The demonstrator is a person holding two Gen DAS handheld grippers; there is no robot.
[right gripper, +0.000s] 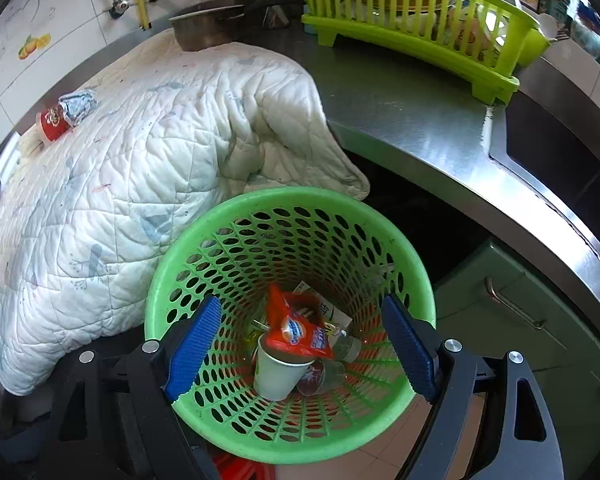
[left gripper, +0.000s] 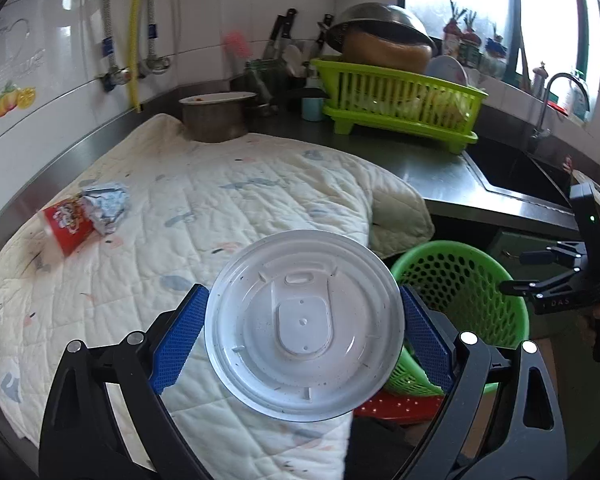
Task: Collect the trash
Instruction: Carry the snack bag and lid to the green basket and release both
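Surface (right gripper: 404,120): steel, curved front edge; far end cut off by the frame.
Quilt (right gripper: 112,184): white, stained, spread over the surface, one corner drooping over the front edge beside the bin.
Dish rack (left gripper: 396,100): lime green, at the back; holds plates, with a steel bowl (left gripper: 380,20) upturned on top; contents hard to make out through the bars.
Bin (right gripper: 180,276): green, perforated, standing below the surface edge. Inside: white paper cup (right gripper: 274,376) on its side, red snack packet (right gripper: 296,328), clear plastic bottle, partly buried, printed paper under the packet.
Pot (left gripper: 214,120): metal, behind the quilt.
Left tool (left gripper: 300,336): blue pads pressed on either side of a white round lid (left gripper: 304,320), held above the quilt edge.
Right tool (right gripper: 300,344): jaws wide apart over the bin mouth, nothing gripped.
Red cup (left gripper: 66,226): lying on the quilt's far left, crumpled foil wrapper (left gripper: 106,206) at its mouth.
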